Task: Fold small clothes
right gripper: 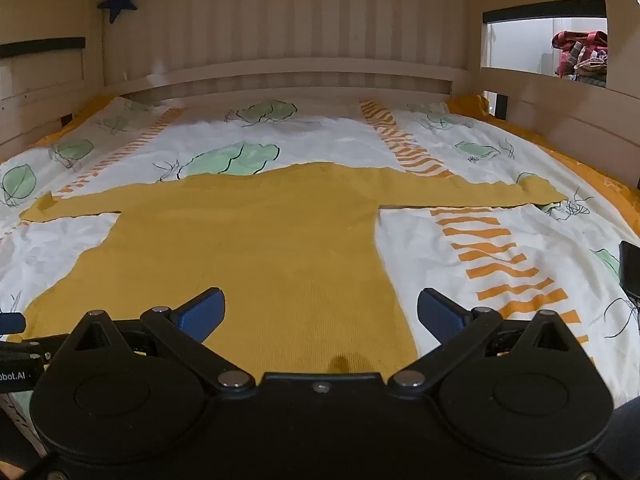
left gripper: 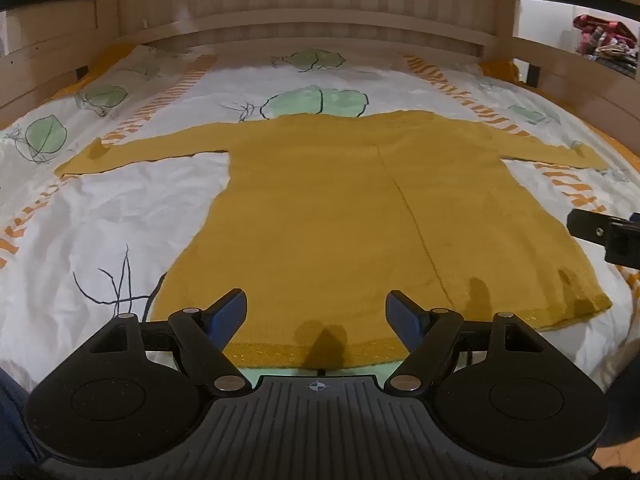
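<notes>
The bed (left gripper: 120,208) filled the alcove, its white cover printed with green leaves (left gripper: 46,136), thin black twigs and bands of orange stripes (right gripper: 504,264), with a strip of yellow sheet showing along the edges. Pale wooden boards (right gripper: 280,24) ran behind it, and dark slats sat in the frame at either side. High on the left a dark blue star (right gripper: 119,1) hung against the wood; at the right an opening in the frame showed a heap of red and patterned cloth (right gripper: 580,54), too far off to make out. The mustard sweater (left gripper: 340,216) lay flat in the middle of the cover, sleeves spread out to either side, hem toward the grippers and neck toward the boards. The left cuff looked turned over, and the right cuff ended in a small fold among the twigs. The left gripper (left gripper: 316,312) hung over the hem near its middle, jaws well apart with nothing between them. The right gripper (right gripper: 320,312) hung over the sweater's right hem corner, jaws spread very wide and empty, the cloth under one finger and bare cover under the other. The hem itself was partly hidden behind the gripper bodies. A black object (right gripper: 631,268) was cut off at the right edge; I could not tell what it was.
</notes>
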Motion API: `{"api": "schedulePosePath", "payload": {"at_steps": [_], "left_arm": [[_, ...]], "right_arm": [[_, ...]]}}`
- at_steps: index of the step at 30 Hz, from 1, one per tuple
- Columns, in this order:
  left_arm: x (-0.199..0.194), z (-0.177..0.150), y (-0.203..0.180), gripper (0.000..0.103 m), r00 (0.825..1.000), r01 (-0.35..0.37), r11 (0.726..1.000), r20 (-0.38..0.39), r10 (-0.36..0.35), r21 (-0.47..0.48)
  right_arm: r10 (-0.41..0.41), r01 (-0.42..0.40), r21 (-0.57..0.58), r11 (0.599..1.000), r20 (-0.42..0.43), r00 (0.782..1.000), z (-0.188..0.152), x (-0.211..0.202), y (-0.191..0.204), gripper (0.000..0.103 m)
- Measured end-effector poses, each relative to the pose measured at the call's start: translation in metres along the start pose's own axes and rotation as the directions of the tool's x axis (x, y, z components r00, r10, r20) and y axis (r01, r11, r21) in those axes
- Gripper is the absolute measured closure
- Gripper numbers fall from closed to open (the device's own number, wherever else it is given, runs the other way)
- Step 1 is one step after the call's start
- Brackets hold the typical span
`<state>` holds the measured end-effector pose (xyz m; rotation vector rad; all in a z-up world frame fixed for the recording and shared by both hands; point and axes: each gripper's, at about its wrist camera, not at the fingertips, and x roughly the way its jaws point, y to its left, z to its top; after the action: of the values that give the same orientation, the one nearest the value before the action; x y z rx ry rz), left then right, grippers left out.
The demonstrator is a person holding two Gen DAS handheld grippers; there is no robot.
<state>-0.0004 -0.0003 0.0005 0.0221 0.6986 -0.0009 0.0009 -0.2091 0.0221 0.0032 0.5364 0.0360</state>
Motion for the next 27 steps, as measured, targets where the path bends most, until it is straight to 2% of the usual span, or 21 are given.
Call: {"api": "schedulePosePath", "payload": {"at_steps": [4, 6, 27], "left_arm": [[-0.003, -0.005, 0.011, 0.027, 1.0, 0.015, 1.0, 0.012, -0.014, -0.025], [0.007, -0.003, 0.01, 0.027, 1.0, -0.011, 1.0, -0.008, 0.011, -0.015], [0.005, 0.001, 0.021, 0.027, 0.999, -0.048, 0.995, 0.007, 0.049, -0.085]], "right_arm": [[0.0, 0.0, -0.012, 1.0, -0.001, 1.0, 0.001, -0.001, 0.0, 0.001], [-0.005, 0.005, -0.024, 1.0, 0.0, 1.0, -0.002, 0.001, 0.002, 0.001], [0.014, -0.017, -0.078, 0.997, -0.036, 0.999, -0.006, 0.005, 0.013, 0.001]]}}
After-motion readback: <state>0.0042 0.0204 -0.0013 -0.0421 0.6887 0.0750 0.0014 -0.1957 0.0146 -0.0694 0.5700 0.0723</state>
